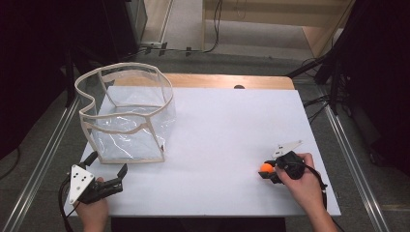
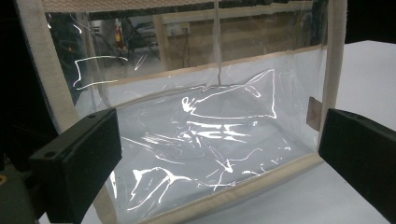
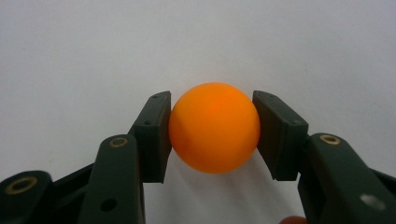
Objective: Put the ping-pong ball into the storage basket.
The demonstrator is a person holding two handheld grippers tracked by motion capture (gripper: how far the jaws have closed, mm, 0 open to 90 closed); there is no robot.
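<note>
Orange ball [image 3: 214,127], ping-pong type, smooth and round, sits at the right-hand near part of the white table top [image 1: 222,140], down at the surface. Right gripper [image 1: 269,170] has it: in the right gripper view both black pads [image 3: 154,135] press flat against opposite sides of the ball, jaws drawn in just to the ball's width. In the high view the ball [image 1: 265,167] shows as an orange spot at the gripper's tip, the person's right hand [image 1: 300,186] wrapped round the grip behind it.

Well apart, at the table's left far part, stands a clear plastic bag [image 1: 128,116] with beige fabric trim, mouth up and open, walls creased and glinting. Left gripper [image 1: 107,166] lies just beside its near edge, jaws spread wide, nothing between them; the left gripper view looks through them straight at the bag's see-through wall [image 2: 210,135].
</note>
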